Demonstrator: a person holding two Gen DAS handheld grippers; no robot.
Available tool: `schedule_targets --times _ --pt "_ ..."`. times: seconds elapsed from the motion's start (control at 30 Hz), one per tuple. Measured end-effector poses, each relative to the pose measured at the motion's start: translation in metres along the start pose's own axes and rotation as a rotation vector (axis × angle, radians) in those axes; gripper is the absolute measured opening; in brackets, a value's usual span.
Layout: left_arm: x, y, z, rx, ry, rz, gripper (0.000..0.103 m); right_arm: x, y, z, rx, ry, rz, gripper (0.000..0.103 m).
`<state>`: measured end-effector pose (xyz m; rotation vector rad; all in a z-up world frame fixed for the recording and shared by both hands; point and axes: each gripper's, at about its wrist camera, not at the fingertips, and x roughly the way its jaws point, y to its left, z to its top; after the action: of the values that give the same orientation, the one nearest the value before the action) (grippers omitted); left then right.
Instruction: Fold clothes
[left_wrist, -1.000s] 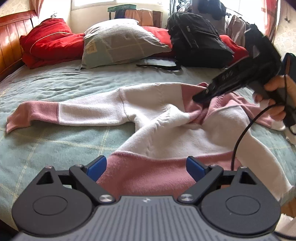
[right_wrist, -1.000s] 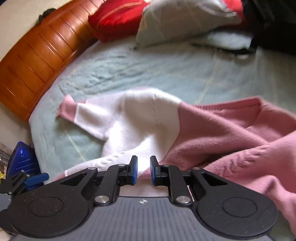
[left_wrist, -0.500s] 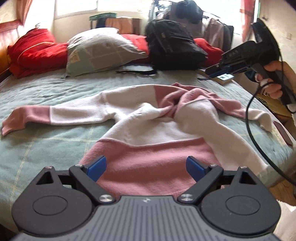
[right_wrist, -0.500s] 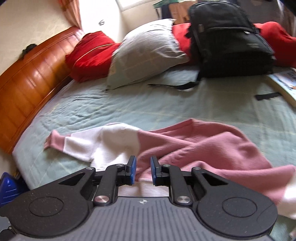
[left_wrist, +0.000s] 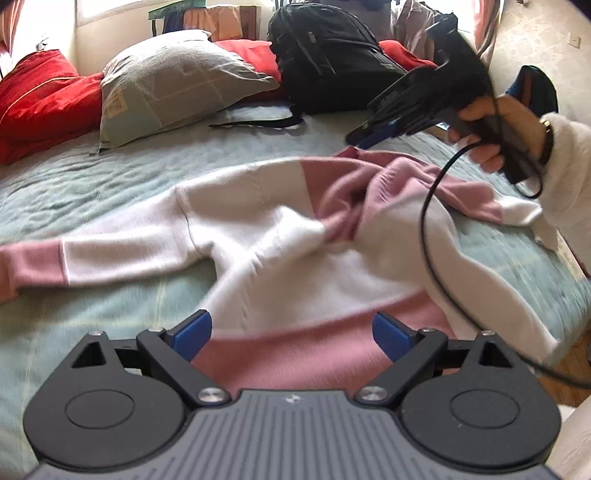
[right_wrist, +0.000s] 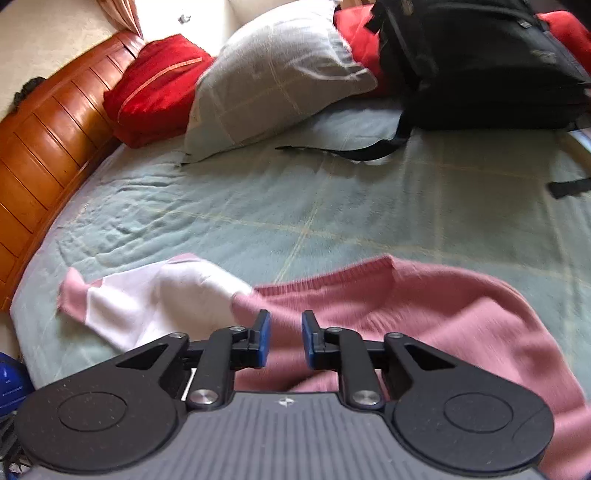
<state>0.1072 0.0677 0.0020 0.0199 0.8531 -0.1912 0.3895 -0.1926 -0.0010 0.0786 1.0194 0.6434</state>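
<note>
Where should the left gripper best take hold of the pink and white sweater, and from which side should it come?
Probably the pink hem band of the sweater, approached from the near bed edge. The hem lies flat right ahead of the wide-open left gripper, while the collar region is bunched and the right gripper hovers there.

The sweater lies spread across the middle of the bed, one sleeve reaching to the frame's left edge. Behind it, along the top of the frame, a pillow lies left of a backpack.
</note>
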Motion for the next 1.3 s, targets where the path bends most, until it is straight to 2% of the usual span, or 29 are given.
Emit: schedule_targets --times 0.07,0.17,0.3,0.43,0.5,0.57,0.67,0.73,0.93,1.07,1.23,1.3 --pt "0.01 0.003 0.013 0.014 0.009 0.014 0.094 0.018 -0.001 0.009 -0.014 0.012 -0.011 0.037" --pt "0.026 0.009 0.027 0.028 0.02 0.029 0.094 0.039 0.0 0.015 -0.057 0.039 -0.048 0.052" --pt "0.048 0.02 0.044 0.018 0.033 0.033 0.094 0.054 0.002 0.008 -0.11 0.07 -0.104 0.055" --pt "0.07 0.027 0.062 0.022 0.047 0.035 0.094 0.056 0.006 -0.016 -0.123 0.124 -0.078 0.062" --pt "0.08 0.029 0.072 0.025 0.05 0.031 0.094 0.056 0.01 -0.034 -0.149 0.121 -0.076 0.064" --pt "0.091 0.032 0.081 0.02 0.048 0.02 0.094 0.052 0.014 -0.052 -0.168 0.078 -0.09 0.065" --pt "0.103 0.033 0.096 -0.008 0.027 -0.02 0.094 0.046 0.018 -0.068 -0.176 0.016 -0.099 0.065" --pt "0.109 0.032 0.106 -0.025 0.005 -0.073 0.094 0.044 0.018 -0.073 -0.176 -0.011 -0.103 0.065" --pt "0.142 0.032 0.146 -0.098 -0.07 -0.227 0.094 0.046 0.015 -0.074 -0.167 -0.041 -0.097 0.065" --pt "0.174 0.042 0.149 -0.187 0.002 -0.257 0.093 0.045 0.011 -0.074 -0.16 -0.047 -0.082 0.065" --pt "0.184 0.052 0.117 -0.268 0.111 -0.283 0.093 0.044 0.01 -0.073 -0.173 -0.045 -0.066 0.066" --pt "0.182 0.051 0.105 -0.266 0.11 -0.281 0.093 0.044 0.007 -0.068 -0.173 -0.031 -0.04 0.067"
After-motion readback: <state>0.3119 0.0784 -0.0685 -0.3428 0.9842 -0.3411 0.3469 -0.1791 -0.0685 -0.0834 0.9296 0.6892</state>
